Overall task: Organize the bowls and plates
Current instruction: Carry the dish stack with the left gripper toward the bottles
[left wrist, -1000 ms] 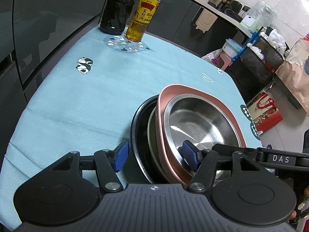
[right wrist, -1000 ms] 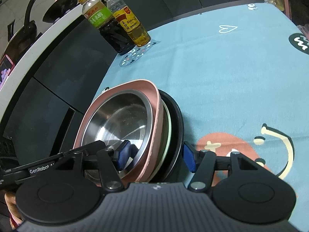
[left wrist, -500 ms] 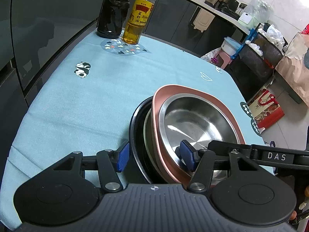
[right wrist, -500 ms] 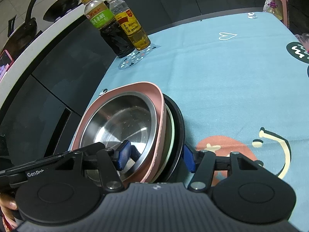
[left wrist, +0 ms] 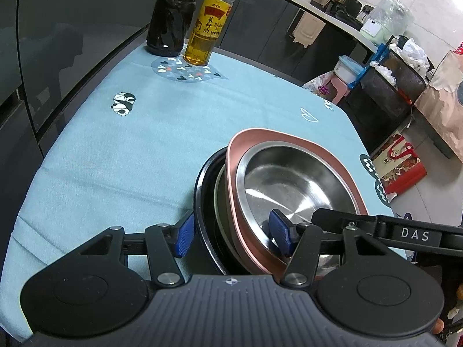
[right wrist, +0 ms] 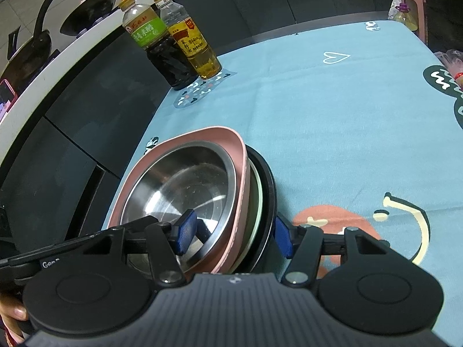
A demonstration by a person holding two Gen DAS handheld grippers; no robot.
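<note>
Dishes, 4 nested: we count 1 steel bowl inside 1 pink plate, over 1 pale plate and 1 black bowl, on the blue tablecloth. Our left gripper and right gripper each pinch the stack's rim. 2 bottles stand beyond.

Nested stack, tilted up on edge, not lying flat. Innermost: steel bowl, shiny, empty. It sits in a pink rounded-square plate. Behind that a pale green-rimmed dish, mostly hidden. Outermost: black round bowl. Stack is at the near edge of the blue-clothed worktop.
</note>
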